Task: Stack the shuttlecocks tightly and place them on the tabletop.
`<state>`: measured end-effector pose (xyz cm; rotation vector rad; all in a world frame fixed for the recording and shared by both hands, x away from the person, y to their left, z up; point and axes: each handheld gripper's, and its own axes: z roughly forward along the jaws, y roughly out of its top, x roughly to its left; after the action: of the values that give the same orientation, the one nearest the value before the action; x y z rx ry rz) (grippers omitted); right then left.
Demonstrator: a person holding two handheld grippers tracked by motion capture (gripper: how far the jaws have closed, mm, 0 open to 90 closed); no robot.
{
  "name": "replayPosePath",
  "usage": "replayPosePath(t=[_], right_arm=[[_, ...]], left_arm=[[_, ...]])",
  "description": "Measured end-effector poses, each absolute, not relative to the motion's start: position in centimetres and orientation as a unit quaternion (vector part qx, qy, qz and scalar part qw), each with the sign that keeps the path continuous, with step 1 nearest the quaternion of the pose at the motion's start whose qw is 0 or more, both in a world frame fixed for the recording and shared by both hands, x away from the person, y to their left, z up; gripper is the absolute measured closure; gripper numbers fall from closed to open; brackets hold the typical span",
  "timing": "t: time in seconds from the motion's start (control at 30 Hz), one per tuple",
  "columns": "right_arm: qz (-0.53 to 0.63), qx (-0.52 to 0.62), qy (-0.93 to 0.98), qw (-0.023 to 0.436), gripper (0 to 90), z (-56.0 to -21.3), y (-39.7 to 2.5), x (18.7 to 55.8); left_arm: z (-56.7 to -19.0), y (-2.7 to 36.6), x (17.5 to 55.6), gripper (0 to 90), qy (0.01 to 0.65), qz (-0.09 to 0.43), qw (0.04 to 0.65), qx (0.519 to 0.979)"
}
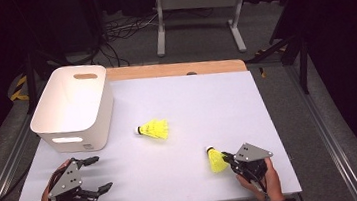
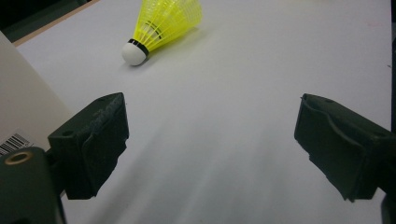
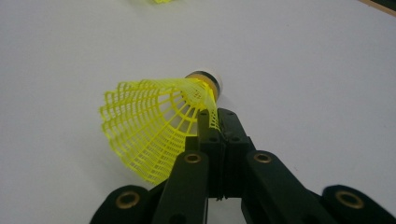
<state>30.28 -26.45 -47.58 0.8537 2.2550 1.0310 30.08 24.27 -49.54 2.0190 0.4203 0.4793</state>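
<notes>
One thin edge of the shuttlecock's [image 3: 154,135] mesh skirt was all the closed right claw [image 3: 212,119] pinched, so it might slip free, while the left claw [image 2: 210,140] stood open.

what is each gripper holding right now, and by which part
The right gripper is shut on a yellow shuttlecock, pinching the mesh skirt's edge, not the cork. The left gripper is open and holds nothing.
</notes>
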Motion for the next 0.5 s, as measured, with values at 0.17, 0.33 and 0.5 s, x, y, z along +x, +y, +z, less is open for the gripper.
replayPosePath(t=[0.17,0.33,0.5], right_arm=[[0.383,0.315,0.829,0.257,89.7,-47.56,-26.44,30.26],[0.386,0.313,0.828,0.26,89.7,-47.48,-26.48,30.24],[0.391,0.313,0.825,0.261,89.8,-47.43,-26.54,30.28]], left_arm=[[-49.55,24.24,30.09,10.7,0.172,0.198,0.491,0.831],[-49.58,24.2,30.11,10.7,0.173,0.197,0.491,0.831],[-49.61,24.2,30.16,10.7,0.173,0.196,0.49,0.832]])
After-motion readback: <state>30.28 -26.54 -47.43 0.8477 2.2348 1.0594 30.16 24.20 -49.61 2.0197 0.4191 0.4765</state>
